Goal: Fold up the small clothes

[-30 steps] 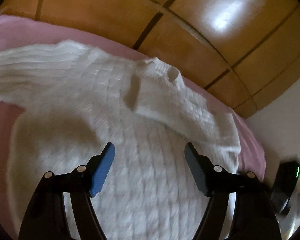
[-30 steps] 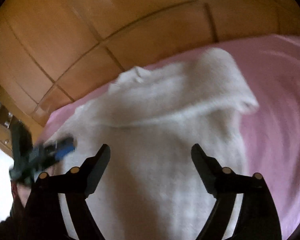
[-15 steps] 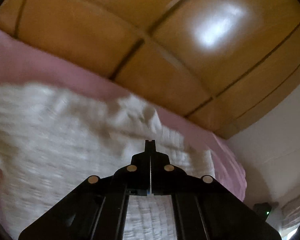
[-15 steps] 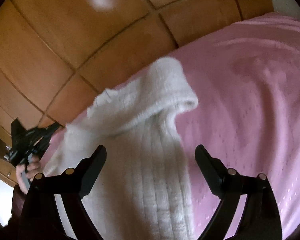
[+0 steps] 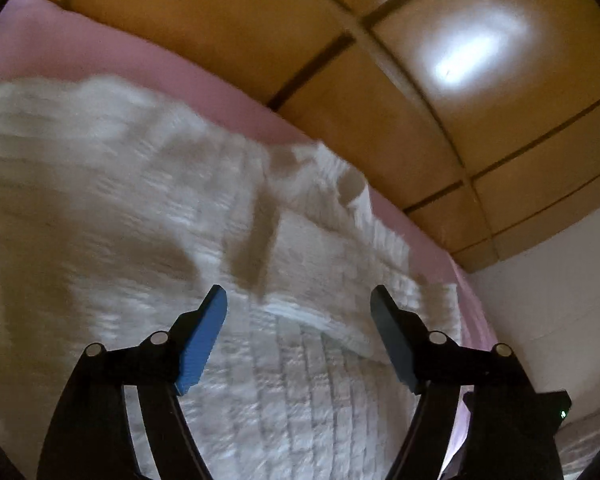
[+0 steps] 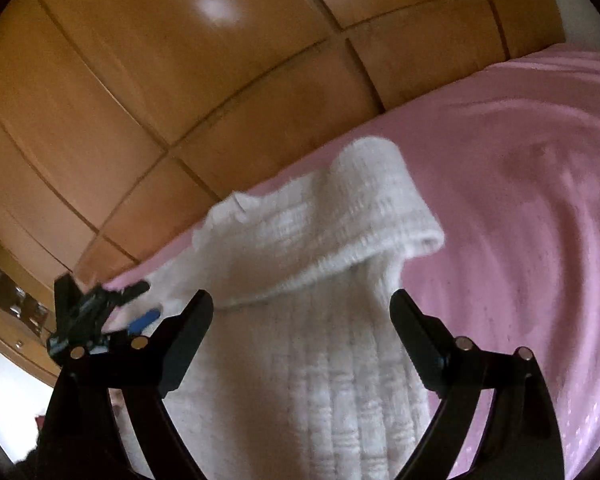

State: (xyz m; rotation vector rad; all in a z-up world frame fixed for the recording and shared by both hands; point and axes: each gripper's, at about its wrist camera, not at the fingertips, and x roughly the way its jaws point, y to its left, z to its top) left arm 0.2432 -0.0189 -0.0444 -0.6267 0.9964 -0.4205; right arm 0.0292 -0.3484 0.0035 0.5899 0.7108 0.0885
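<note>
Currently both tools, left tool (image 5: 298, 312) and right tool (image 6: 302, 316), are held spread above white knit sweater (image 6: 332, 352) laid on pink bed (image 6: 520, 200).

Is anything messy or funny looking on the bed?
A little. The white sweater isn't lying flat on the pink blanket: one sleeve is folded across its chest and bunched into a thick roll, and the collar is rumpled. Nothing looks torn or spilled.

My white knit sweater (image 5: 148, 208) smears with motion blur and runs off the left wrist view's left edge; my right gripper's (image 6: 302, 320) arms hide its hem.
</note>
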